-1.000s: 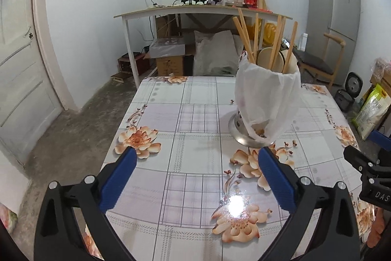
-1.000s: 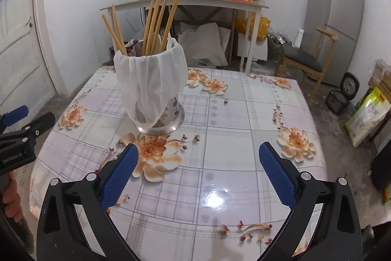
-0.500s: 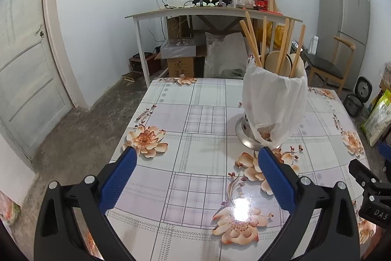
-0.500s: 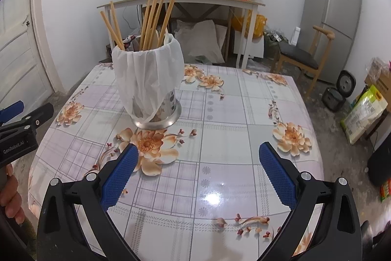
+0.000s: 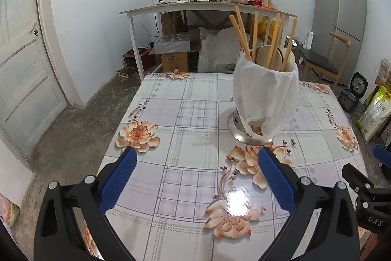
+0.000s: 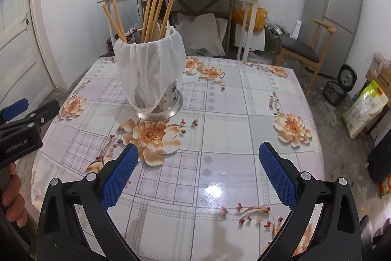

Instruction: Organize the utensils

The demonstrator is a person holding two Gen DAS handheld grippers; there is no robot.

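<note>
I am holding both tongs spread wide and empty above the near edge of the table (image 5: pixel 171 138). The left gripper (image 5: pixel 195 177) is facing the utensil holder (image 5: pixel 265 99) ahead and to its right; the right gripper (image 6: pixel 199 173) is seeing it ahead and to its left, roughly midway between them. The chopsticks (image 6: pixel 156 14) are standing nearly upright in it, leaning a little. Something round, possibly spoons, is sitting behind them.
</note>
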